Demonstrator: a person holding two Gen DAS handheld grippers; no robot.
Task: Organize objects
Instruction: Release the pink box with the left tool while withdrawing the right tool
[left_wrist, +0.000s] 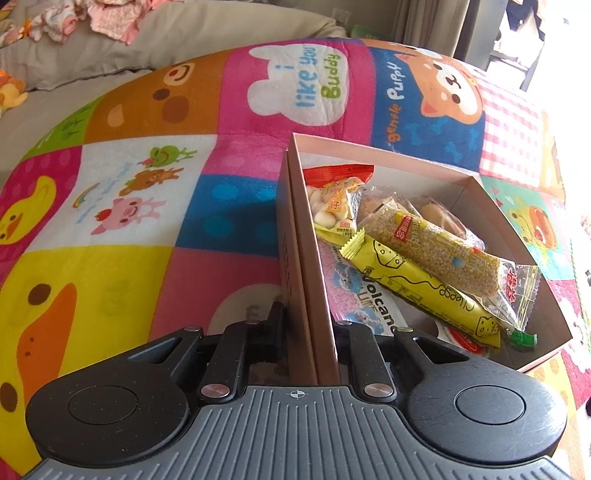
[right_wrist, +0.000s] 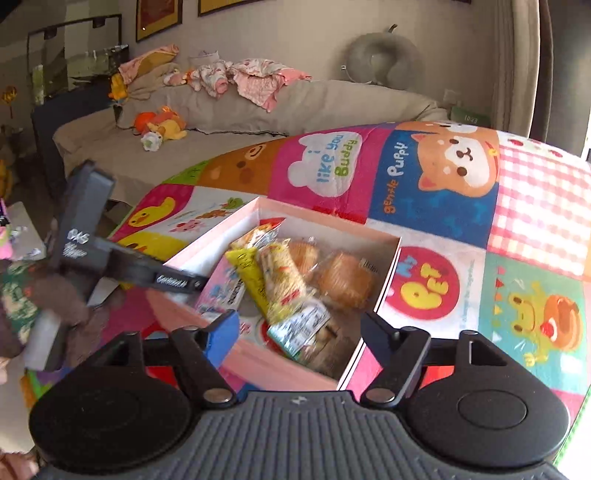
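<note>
So the pink cardboard box (left_wrist: 476, 181) sits on a patchwork cartoon blanket (left_wrist: 147, 184), and it's stuffed with snacks. There's a yellow cheese stick wrapper (left_wrist: 424, 291) lying diagonal, with a puffed grain bar (left_wrist: 443, 254) in clear wrap on top of it. A red-and-orange bag of little round biscuits (left_wrist: 332, 199) sits up at the far end by the wall, and a pink "Volcano" packet (left_wrist: 365, 299) is underneath it all. From the right wrist view you can also see a couple of wrapped buns (right_wrist: 345, 280) against the far side.

The left gripper (left_wrist: 309, 317) is clamped tight on the box's left wall, one finger outside and one inside. The right gripper (right_wrist: 299, 328) hangs over the near corner with its fingers spread wide, gripping nothing.

Behind the blanket there's a beige sofa (right_wrist: 221, 107) with baby clothes (right_wrist: 236, 77) and a plush toy (right_wrist: 162, 125).
</note>
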